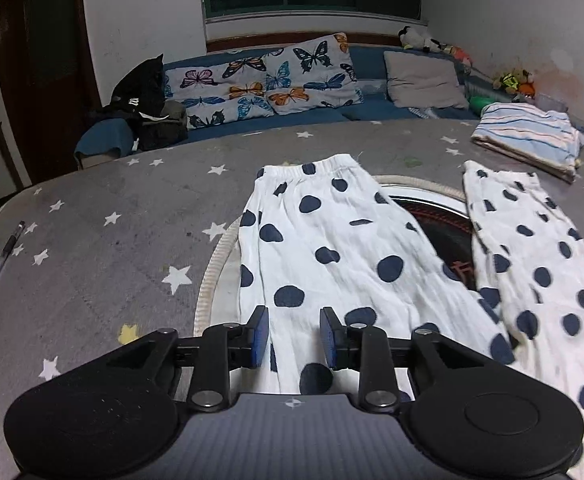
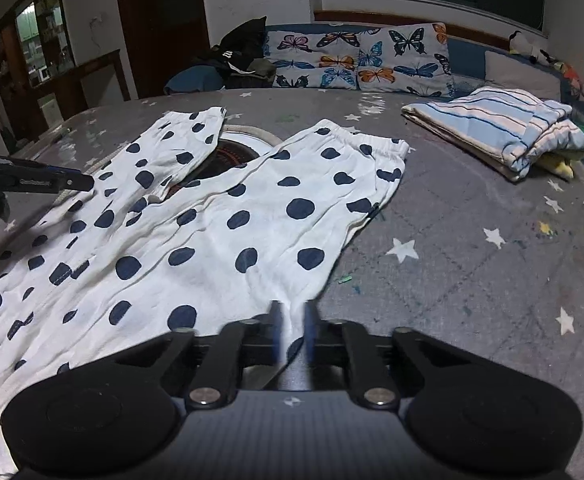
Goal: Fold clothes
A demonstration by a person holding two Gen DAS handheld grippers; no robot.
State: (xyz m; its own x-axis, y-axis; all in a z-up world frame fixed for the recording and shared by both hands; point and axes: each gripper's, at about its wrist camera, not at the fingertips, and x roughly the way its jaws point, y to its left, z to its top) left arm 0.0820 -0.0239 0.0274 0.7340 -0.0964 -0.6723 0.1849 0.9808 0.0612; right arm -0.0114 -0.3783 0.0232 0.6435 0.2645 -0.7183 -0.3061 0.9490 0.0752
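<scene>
White pants with dark blue dots (image 1: pixel 332 240) lie spread on the grey star-print table cloth (image 1: pixel 92 220), waistband at the far end, the second leg (image 1: pixel 540 264) off to the right. My left gripper (image 1: pixel 294 336) hovers over the near end of one leg, its blue pads apart, cloth lying flat beneath the gap. In the right wrist view the pants (image 2: pixel 252 208) stretch away to the left. My right gripper (image 2: pixel 294 328) is closed on a pinch of their white near edge, the pads blurred. The left gripper's black tip (image 2: pixel 80 182) shows at the left edge there.
A folded blue-and-white striped garment (image 1: pixel 532 136) (image 2: pixel 504 132) sits at the far right of the table. A round inset plate (image 1: pixel 440 216) lies partly under the pants. A pen (image 1: pixel 2 262) rests near the left edge. Behind is a blue sofa with butterfly pillows (image 1: pixel 260 80).
</scene>
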